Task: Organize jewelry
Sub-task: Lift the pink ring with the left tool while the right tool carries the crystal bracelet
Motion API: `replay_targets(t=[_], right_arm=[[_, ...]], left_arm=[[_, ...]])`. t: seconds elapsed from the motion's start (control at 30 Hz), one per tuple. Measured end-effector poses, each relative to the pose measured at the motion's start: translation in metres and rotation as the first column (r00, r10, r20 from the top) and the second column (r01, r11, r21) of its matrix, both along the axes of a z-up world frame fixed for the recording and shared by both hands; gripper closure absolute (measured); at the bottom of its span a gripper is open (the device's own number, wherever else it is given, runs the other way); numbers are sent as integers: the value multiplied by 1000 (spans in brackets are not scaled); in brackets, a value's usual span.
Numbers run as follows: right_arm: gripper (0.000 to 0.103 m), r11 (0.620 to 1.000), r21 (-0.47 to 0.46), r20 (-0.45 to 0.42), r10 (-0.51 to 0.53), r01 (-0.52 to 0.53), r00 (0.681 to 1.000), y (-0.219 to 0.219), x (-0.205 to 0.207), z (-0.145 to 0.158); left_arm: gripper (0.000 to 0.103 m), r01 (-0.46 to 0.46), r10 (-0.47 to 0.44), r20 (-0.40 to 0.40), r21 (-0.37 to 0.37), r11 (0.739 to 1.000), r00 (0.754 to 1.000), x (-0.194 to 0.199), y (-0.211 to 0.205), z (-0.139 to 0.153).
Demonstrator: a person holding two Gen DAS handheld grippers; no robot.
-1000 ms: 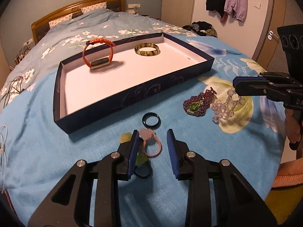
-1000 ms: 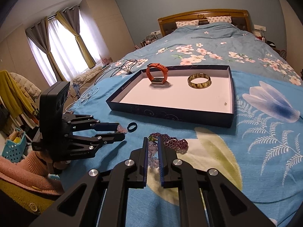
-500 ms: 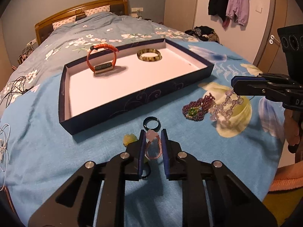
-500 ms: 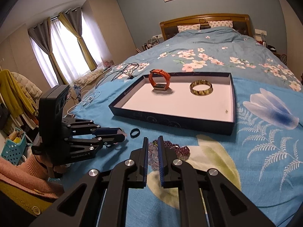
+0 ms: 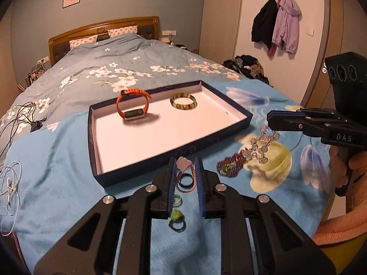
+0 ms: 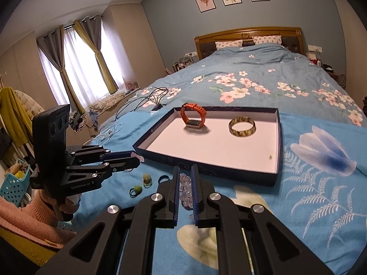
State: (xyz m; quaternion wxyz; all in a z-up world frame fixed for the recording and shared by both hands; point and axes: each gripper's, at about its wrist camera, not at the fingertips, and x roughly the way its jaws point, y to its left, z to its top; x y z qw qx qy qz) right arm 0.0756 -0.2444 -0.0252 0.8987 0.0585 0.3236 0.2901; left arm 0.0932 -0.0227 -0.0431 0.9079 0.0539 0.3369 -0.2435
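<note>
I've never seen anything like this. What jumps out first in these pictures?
Two black clamp-like tools reach over a blue flowered bedspread, each gripping jewelry: the left tool holds a pink bracelet, and the right tool holds a string of clear beads lifted off the bed. Beyond them a shallow dark tray holds an orange watch standing on edge and a mottled bangle lying flat.

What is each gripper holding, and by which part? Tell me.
Left gripper pinches the pink cord bracelet across its loop, just below the pink charm. Right gripper grips the clear bead bracelet at its top beads.
</note>
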Motion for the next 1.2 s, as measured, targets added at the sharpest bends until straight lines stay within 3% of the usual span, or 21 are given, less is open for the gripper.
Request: replay_targets(t=[0.73,1.2], right_arm=[[95,999,-9,84,-52,53,995,-5,41,27],[95,998,2,63,-65,65,996,3,78,25]], left_arm=[[86,-59,61,41,-37,998,997,29,10,17],[86,-83,85,53,-41,996,995,57,6,22]])
